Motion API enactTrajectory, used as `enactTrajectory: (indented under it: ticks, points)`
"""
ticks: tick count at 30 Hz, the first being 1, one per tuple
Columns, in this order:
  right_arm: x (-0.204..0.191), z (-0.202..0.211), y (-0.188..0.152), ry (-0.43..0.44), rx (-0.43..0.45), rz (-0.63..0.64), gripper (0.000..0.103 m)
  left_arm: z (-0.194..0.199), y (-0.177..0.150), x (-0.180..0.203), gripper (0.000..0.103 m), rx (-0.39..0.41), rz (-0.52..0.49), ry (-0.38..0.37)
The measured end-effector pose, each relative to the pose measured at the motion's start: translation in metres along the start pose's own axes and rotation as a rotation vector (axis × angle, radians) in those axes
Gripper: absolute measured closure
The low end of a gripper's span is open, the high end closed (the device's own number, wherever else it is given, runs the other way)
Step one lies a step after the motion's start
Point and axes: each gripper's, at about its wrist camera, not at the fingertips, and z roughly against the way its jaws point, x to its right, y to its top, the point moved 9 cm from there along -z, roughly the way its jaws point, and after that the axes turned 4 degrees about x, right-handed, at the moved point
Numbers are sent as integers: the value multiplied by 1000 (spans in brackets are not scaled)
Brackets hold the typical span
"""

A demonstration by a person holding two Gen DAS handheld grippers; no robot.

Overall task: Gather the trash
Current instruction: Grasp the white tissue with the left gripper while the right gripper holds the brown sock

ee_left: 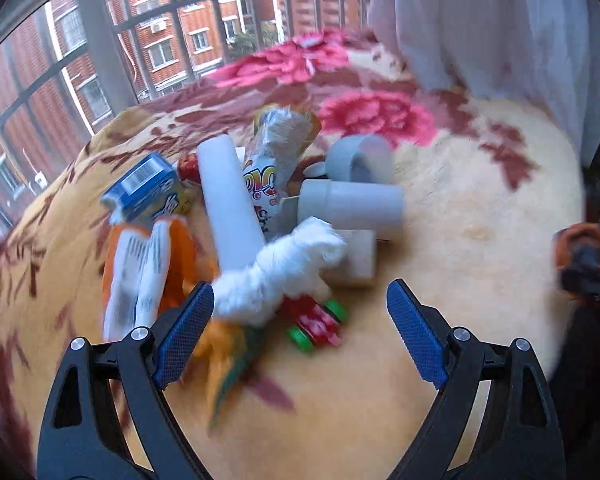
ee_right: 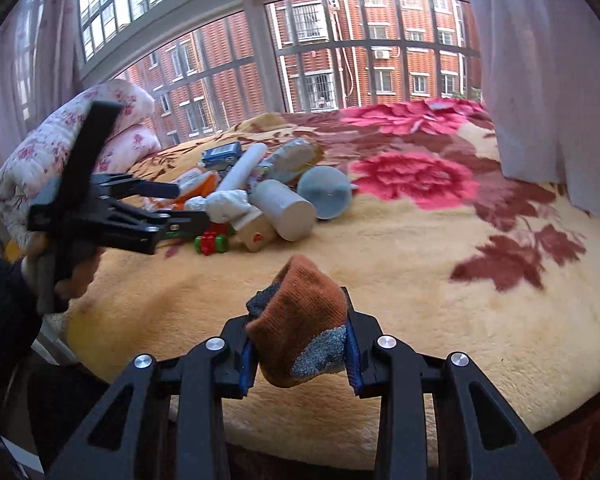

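The left gripper (ee_left: pixel 300 312) reaches level over the bed (ee_left: pixel 479 208), its blue-padded jaws spread wide and released, with nothing between them, just short of the trash heap. The right gripper (ee_right: pixel 300 344) hangs back near the bed's edge, clenched on a knitted orange-and-grey sock (ee_right: pixel 300 328) that bulges up between its jaws. The bed's blanket is plush, yellow with pink flowers. The heap holds three smooth white cylinders (ee_left: pixel 351 202), one grey tape roll (ee_left: pixel 359 158), one blue carton (ee_left: pixel 144 188), a crinkled snack wrapper (ee_left: pixel 272 164), an orange packet (ee_left: pixel 144 268), one fluffy white twisted cloth (ee_left: pixel 276 276) and a small red-and-green toy (ee_left: pixel 315 320).
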Motion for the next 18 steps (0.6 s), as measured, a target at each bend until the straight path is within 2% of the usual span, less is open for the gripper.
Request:
enactTrajectory:
  ticks: [4, 8, 11, 12, 13, 15, 18]
  points:
    - [9, -6, -1, 3, -3, -38, 69, -28, -1, -8, 17, -47, -44, 30]
    - [13, -13, -2, 3, -3, -52, 69, -28, 5, -14, 19, -8, -29, -5]
    - [13, -18, -3, 9, -7, -61, 69, -34, 2, -18, 27, 0, -6, -32]
    - [12, -19, -4, 12, -10, -65, 69, -36, -1, -20, 34, -11, -5, -27]
    - [11, -20, -5, 14, -12, -67, 69, -42, -7, -23, 35, -29, -10, -13]
    - [10, -21, -5, 14, -12, -70, 69, -40, -8, -23, 38, -10, -18, -11]
    - [10, -23, -5, 13, -8, -65, 69, -39, -2, -21, 56, -2, -10, -18]
